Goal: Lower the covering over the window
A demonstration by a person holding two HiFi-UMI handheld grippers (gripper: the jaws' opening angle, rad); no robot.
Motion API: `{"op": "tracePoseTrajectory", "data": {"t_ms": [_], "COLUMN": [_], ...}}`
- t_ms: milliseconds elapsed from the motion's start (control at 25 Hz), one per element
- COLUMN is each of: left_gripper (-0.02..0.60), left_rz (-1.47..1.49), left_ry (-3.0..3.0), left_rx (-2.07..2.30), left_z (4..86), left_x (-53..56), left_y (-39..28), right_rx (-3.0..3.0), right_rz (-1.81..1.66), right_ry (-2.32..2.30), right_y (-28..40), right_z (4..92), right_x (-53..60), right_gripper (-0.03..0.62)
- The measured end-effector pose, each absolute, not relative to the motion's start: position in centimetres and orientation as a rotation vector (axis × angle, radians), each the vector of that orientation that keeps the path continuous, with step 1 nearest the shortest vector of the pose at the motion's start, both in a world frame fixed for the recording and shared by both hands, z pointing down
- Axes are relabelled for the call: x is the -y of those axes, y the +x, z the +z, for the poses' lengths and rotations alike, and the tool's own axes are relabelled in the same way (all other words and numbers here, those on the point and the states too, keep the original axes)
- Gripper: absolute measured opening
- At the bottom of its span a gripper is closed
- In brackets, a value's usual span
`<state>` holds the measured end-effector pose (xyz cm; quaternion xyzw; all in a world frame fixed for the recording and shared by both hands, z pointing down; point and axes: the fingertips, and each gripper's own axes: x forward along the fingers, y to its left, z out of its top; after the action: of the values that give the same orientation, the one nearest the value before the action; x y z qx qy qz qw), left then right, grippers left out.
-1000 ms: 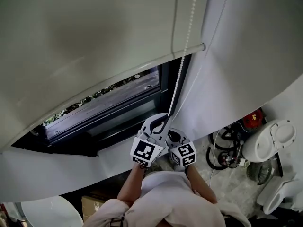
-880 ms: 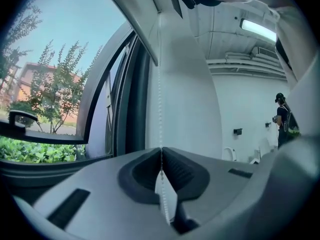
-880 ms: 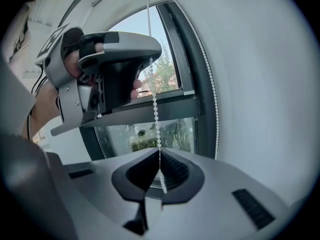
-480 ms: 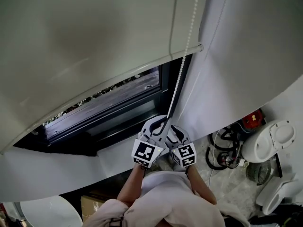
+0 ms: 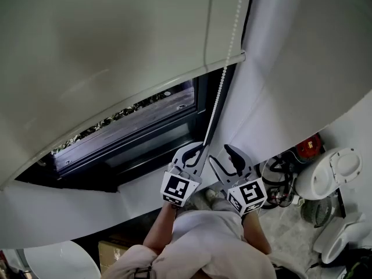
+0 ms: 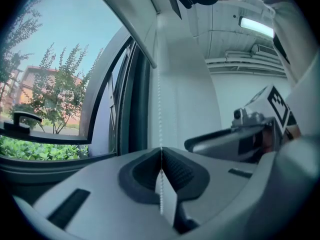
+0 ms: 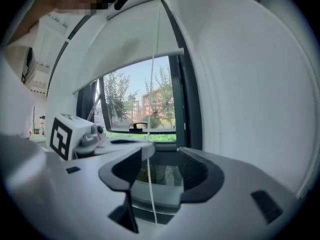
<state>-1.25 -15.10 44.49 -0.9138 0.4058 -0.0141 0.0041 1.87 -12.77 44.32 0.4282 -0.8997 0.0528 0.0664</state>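
Left hand-held gripper (image 5: 201, 150): jaws pressed together, pinching the bead cord (image 5: 224, 77). In its own view (image 6: 161, 156) the ribbed dark pads meet on the cord (image 6: 160, 99), which runs straight up from the pinch; the stretch below the pads is partly hidden by the jaw shells.

Right hand-held gripper (image 5: 225, 156): jaws spread wide, they have just been opening. In its own view (image 7: 162, 171) the cord (image 7: 158, 44) hangs in the gap, nearer the left jaw, and neither pad presses on it.

Both gripper shells are smooth grey plastic and each carries a marker cube. Each gripper view catches the other gripper at its edge, with no jaw detail.

Roller blind (image 5: 116, 51): plain pale fabric, part-way down, with a round bottom bar (image 5: 241, 56) ending at the cord. Its top and the cord's top are cut off in the head view. Only the left gripper view shows the cord reaching a dark fitting at the upper frame edge.

Window (image 5: 145, 127): dark frame, with a strip of glass uncovered below the bar. The head view gives only a dim sliver of greenery. The gripper views show trees, a building and the window handle (image 7: 140, 125).

Floor clutter at the right of the head view: a white rounded appliance (image 5: 331, 173), a coiled cable (image 5: 278, 185) and something red, too small to identify.
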Motion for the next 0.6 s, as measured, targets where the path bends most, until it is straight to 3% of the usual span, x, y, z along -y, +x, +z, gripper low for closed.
{"op": "tracePoseTrajectory", "data": {"t_ms": [600], "left_gripper": [0.017], "left_rz": [-0.055], "left_ry": [-2.86], "left_rx": [-1.26], "left_z": [44.6], "left_x": [14.3], "left_y": [-0.6], "right_rx": [2.923], "right_rz": [-0.178], "right_ry": [1.199], "right_y": [-1.4], "right_z": [31.8], "right_x": [15.2], "right_gripper": [0.167]}}
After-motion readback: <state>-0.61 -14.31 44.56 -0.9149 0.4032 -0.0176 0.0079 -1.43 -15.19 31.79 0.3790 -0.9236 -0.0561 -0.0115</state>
